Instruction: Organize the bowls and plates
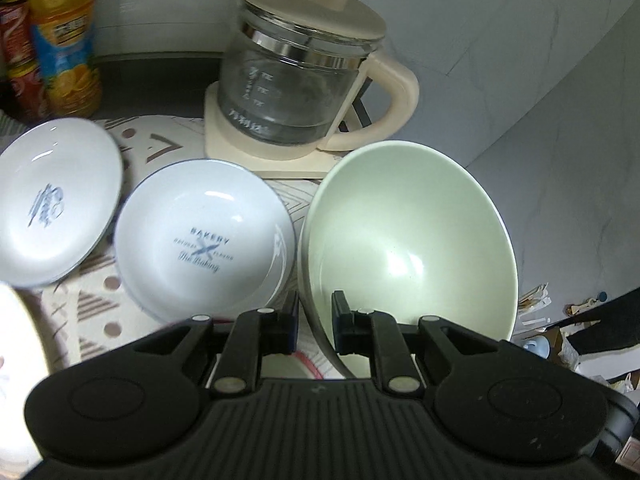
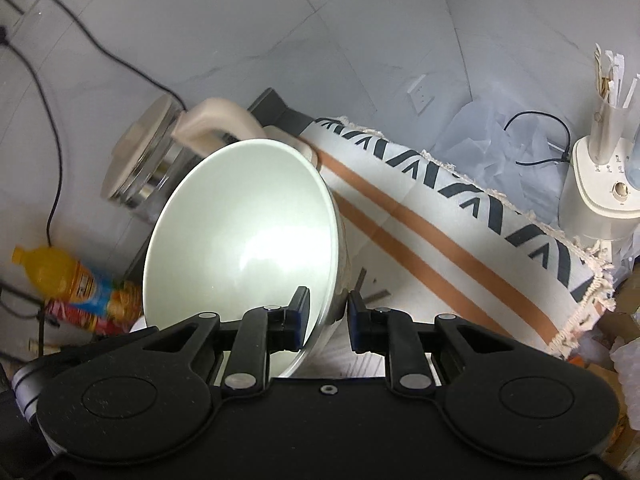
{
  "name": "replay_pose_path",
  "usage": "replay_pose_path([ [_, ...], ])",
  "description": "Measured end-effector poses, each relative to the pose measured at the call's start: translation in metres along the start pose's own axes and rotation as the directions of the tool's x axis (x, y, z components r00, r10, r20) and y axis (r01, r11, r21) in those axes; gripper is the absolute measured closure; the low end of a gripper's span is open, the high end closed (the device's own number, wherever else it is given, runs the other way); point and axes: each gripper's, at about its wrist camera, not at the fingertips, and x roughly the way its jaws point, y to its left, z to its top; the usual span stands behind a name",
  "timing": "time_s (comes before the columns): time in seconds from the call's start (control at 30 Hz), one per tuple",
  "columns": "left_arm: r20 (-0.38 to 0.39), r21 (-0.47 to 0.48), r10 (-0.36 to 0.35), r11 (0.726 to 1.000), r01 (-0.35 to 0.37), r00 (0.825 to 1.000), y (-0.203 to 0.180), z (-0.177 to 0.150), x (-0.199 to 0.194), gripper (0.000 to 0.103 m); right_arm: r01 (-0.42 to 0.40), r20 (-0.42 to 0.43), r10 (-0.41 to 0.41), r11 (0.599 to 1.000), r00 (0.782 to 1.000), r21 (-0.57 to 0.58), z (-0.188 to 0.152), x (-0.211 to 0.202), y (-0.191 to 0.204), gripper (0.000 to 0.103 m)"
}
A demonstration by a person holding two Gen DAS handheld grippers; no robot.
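A large pale green bowl (image 1: pixel 408 240) hangs tilted above the table. My left gripper (image 1: pixel 316 312) is shut on its near left rim, one finger inside and one outside. In the right wrist view the same green bowl (image 2: pixel 240 240) fills the left half, and my right gripper (image 2: pixel 328 312) is shut on its right rim. A white bowl printed "BAKERY" (image 1: pixel 204 240) sits on the patterned cloth (image 1: pixel 100 312) just left of the green bowl. A second white dish (image 1: pixel 56 200) with a blue print lies further left. Part of another white dish (image 1: pixel 16 340) shows at the left edge.
A glass kettle (image 1: pixel 304 80) with a cream lid and handle stands right behind the bowls. An orange juice bottle (image 1: pixel 64 40) and red cans (image 1: pixel 20 52) stand at the back left. The striped cloth (image 2: pixel 440 220) ends in a fringed edge; a white appliance (image 2: pixel 600 184) stands beyond.
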Motion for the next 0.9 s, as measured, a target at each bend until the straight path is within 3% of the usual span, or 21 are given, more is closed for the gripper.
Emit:
replay_pose_path([
  [0.4,0.055,-0.037,0.024,0.999,-0.022,0.998,0.024,-0.034,-0.056,0.088,-0.070,-0.014,0.069,0.997,0.998,-0.034,-0.036,-0.034,0.010,0.084],
  [0.9,0.028,-0.100,0.067,0.993,-0.064,0.997,0.067,-0.079,-0.078,0.087,-0.100,-0.065,0.094,0.991,0.993,-0.087,-0.092,-0.040,0.016,0.084],
])
